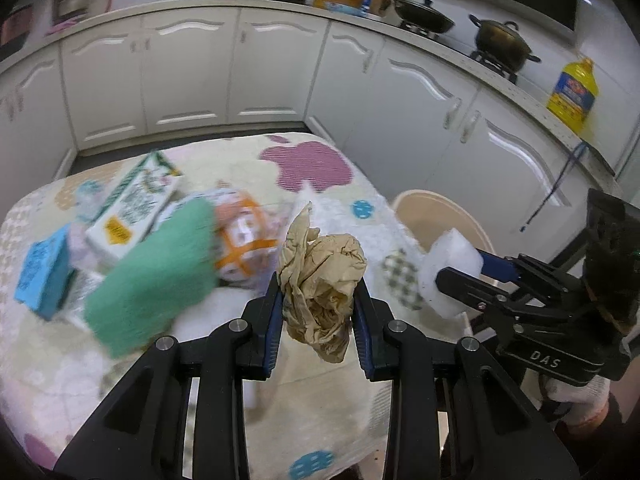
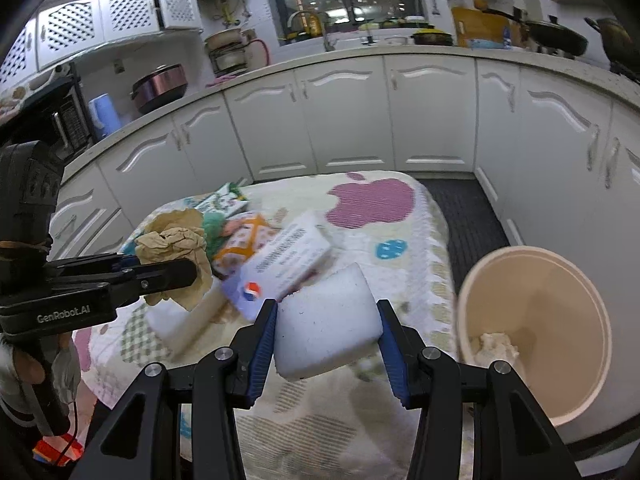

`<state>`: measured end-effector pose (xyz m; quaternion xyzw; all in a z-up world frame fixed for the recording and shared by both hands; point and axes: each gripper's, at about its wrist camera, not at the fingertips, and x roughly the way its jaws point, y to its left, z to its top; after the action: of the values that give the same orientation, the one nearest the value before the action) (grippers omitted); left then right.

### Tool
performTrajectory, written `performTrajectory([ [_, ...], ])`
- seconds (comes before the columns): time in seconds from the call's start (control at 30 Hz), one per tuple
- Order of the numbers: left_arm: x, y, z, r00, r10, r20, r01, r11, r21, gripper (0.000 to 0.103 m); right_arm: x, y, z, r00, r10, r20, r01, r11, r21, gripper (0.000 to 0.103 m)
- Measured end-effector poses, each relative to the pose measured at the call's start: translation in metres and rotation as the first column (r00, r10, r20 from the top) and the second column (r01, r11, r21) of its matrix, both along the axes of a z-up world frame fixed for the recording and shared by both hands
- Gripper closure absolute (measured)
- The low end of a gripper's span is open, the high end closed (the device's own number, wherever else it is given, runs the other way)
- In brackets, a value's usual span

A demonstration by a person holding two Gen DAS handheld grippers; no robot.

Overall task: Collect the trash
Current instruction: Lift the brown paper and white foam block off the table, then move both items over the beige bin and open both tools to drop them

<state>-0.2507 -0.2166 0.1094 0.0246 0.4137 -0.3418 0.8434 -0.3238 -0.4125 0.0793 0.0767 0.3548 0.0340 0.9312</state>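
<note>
The left gripper (image 1: 318, 312) is clenching a crumpled wad of brown paper (image 1: 322, 280), creased and papery, its blue ribbed pads (image 1: 276, 320) pressing in from both sides above the bench (image 1: 280, 392), which is wearing a soft quilted cloth printed with a purple apple (image 1: 306, 164). The right gripper (image 2: 328, 336) is grasping a white foam block (image 2: 328, 320) (smooth-faced, rounded at the corners, faintly speckled) over the bench edge, just beside a round beige plastic bin (image 2: 560, 304) standing on the floor with a pale crumpled lump (image 2: 494, 346) lying in its bottom. Further back on the cloth, a fuzzy green scouring pad (image 1: 154, 272), a white printed carton (image 1: 134, 212), a blue box (image 1: 42, 268) and an orange-patterned packet (image 1: 244, 236) are lying heaped together, blurred.
</note>
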Motion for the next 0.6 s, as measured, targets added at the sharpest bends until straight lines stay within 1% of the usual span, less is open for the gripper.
performTrajectory([
  [0.1, 0.000, -0.020, -0.001, 0.999, -0.039, -0.008, 0.039, 0.999, -0.004, 0.074, -0.004, -0.017, -0.004, 0.999, -0.037, -0.007, 0.037, 0.999, 0.007, 0.056],
  [0.33, 0.008, -0.074, -0.009, 0.991, -0.122, -0.058, 0.122, 0.993, -0.001, 0.074, -0.017, -0.065, -0.013, 0.989, -0.146, -0.029, 0.147, 0.989, 0.029, 0.055],
  [0.47, 0.008, -0.111, -0.010, 0.982, -0.174, -0.074, 0.174, 0.985, -0.007, 0.074, -0.023, -0.099, -0.022, 0.973, -0.225, -0.053, 0.228, 0.972, 0.058, 0.055],
  [0.6, 0.008, -0.147, -0.014, 0.971, -0.219, -0.096, 0.219, 0.976, -0.013, 0.074, -0.027, -0.136, -0.034, 0.949, -0.302, -0.087, 0.309, 0.947, 0.088, 0.055],
])
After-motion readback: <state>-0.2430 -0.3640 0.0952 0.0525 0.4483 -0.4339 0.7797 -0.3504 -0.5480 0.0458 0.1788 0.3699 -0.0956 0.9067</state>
